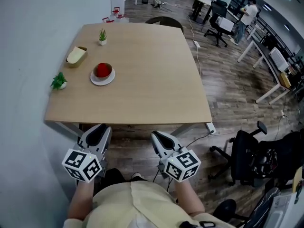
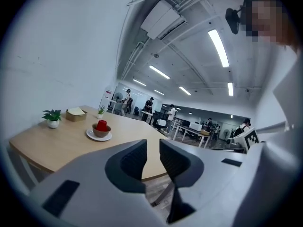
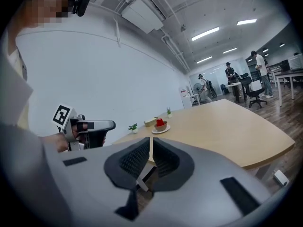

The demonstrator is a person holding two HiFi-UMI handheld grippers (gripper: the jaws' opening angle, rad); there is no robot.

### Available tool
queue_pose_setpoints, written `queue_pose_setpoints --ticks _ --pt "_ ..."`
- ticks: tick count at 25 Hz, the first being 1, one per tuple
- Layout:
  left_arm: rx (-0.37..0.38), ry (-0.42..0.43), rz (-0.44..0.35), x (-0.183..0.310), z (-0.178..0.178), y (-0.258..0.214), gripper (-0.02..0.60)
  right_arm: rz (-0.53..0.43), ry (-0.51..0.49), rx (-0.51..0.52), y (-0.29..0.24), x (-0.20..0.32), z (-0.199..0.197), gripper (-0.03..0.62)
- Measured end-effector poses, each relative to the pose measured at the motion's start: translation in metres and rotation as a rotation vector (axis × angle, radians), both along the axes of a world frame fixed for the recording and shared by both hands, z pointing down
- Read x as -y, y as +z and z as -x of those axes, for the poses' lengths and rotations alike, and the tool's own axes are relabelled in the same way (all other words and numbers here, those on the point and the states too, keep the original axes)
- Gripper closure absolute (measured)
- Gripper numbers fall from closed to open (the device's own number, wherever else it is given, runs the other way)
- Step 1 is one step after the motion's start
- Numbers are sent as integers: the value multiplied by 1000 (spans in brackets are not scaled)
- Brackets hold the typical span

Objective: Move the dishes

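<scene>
On the left part of the wooden table (image 1: 152,75) a white plate (image 1: 102,79) carries a brown bowl (image 1: 109,72) with a red cup (image 1: 101,70) in it. The left gripper view shows the cup (image 2: 101,125) and plate (image 2: 98,136) far off to the left. The right gripper view shows the cup (image 3: 159,122) small, above the jaws. My left gripper (image 1: 98,129) and right gripper (image 1: 159,139) hang below the table's near edge, close to my body. Both are shut on nothing, the left gripper (image 2: 152,148) with a thin slit and the right gripper (image 3: 151,148) with jaws almost touching.
A small wooden box (image 1: 76,56) with a cream object and two little potted plants (image 1: 102,36) (image 1: 59,81) stand near the table's left edge, along a white wall. A black office chair (image 1: 256,160) is to the right. Another chair (image 1: 164,20) sits at the far side.
</scene>
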State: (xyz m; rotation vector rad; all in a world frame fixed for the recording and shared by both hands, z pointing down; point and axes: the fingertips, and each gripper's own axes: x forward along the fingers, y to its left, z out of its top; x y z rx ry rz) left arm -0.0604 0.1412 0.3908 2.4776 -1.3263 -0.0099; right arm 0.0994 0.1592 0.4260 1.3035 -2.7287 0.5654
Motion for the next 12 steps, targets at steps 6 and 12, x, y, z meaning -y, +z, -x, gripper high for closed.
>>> queue_pose_setpoints --ticks 6,12 --pt "103 -74 5 20 18 11 445 29 -39 8 10 13 6 576" --pt "232 -101 -17 66 36 22 401 56 -40 -20 20 42 14 576"
